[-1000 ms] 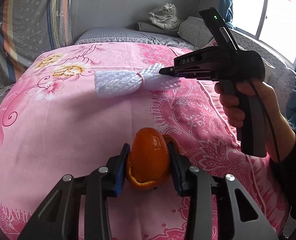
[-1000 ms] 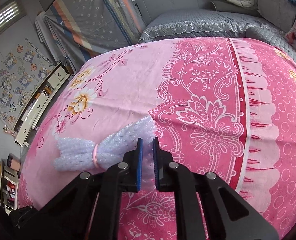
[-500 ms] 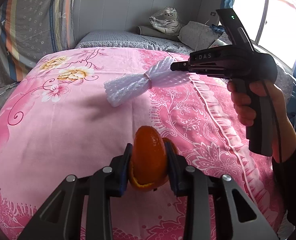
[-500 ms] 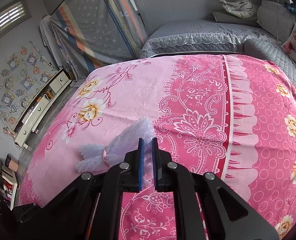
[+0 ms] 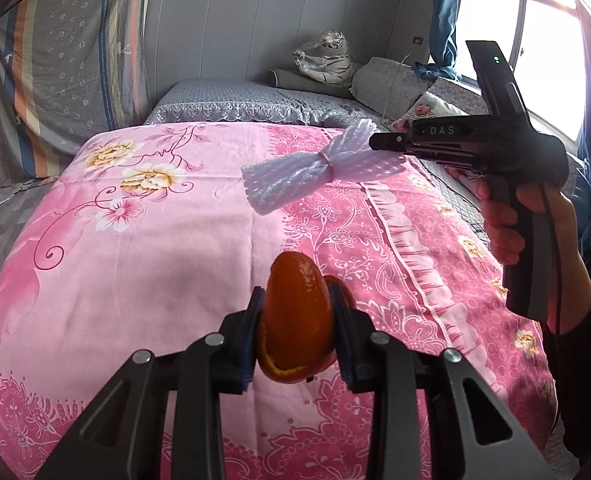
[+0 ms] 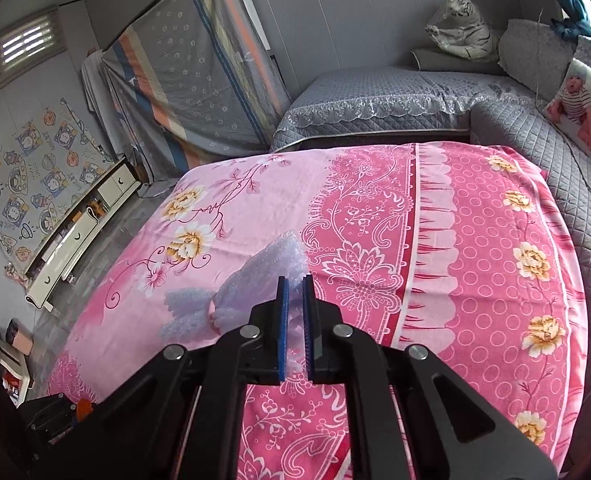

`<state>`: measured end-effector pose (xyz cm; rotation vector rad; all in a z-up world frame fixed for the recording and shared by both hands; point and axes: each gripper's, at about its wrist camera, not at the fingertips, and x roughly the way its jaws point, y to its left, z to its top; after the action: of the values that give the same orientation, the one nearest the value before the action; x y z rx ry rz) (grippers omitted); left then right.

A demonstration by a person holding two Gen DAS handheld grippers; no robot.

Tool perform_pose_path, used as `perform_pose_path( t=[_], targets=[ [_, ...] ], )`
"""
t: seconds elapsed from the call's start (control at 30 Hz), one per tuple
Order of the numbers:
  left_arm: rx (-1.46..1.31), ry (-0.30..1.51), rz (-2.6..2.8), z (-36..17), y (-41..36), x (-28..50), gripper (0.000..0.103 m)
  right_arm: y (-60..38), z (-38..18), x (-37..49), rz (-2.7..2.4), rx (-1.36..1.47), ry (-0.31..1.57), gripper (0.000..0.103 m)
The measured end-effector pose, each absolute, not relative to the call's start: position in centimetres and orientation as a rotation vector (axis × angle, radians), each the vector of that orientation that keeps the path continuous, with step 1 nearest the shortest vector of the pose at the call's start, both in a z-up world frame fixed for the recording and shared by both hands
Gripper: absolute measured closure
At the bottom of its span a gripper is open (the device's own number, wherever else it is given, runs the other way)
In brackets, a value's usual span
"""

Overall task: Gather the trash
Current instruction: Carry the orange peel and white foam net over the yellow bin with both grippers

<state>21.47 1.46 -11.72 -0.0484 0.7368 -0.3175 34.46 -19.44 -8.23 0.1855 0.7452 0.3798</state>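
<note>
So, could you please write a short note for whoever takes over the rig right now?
Left gripper: shut on the orange peel, held above the pink bedspread.
Right gripper: shut on one end of the white foam net; the rest of it hangs free, clear of the bedspread.
Done: both bits of trash are picked up.
Left: drop both into a bin. No bin shows in either view, so find one first. I see no other trash on the bedspread.
</note>
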Motion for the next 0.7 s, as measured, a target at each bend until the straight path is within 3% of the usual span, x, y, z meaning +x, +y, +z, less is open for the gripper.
perform_pose_path(
  t=[0.7],
  targets=[
    [0.057, 0.581, -0.507, -2.8, -9.5, 16.9, 0.073, -34.4, 0.0, 22.3, 0.132, 0.202, 0.523, 0.097]
  ],
)
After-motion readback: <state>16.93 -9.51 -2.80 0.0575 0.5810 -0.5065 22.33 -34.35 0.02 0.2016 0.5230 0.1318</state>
